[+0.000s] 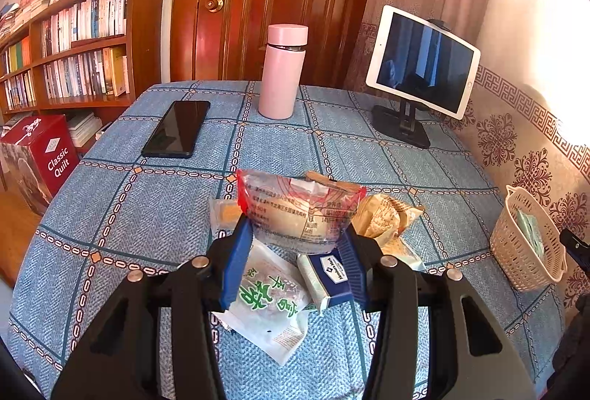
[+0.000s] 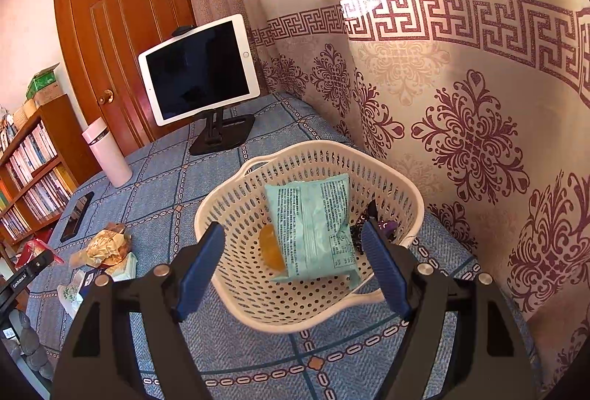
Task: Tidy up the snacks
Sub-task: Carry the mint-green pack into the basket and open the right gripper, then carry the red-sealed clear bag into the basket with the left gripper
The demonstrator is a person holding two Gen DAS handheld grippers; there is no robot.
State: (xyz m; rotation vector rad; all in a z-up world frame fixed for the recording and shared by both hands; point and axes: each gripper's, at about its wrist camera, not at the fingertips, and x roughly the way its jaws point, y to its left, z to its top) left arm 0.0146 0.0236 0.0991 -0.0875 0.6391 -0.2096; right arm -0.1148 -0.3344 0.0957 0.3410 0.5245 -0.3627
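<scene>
Left wrist view: the left gripper (image 1: 295, 245) clamps a clear red-edged snack bag (image 1: 300, 210), lifted above the pile (image 1: 280, 285) of other packets on the table (image 1: 147, 215); the basket (image 1: 525, 241) stands well apart at the right edge. Only the right wrist view looks into the basket (image 2: 236, 208): a teal packet (image 2: 313, 226) leans over something orange (image 2: 271, 248), while the right gripper (image 2: 295, 263) hangs spread wide, holding nothing.
</scene>
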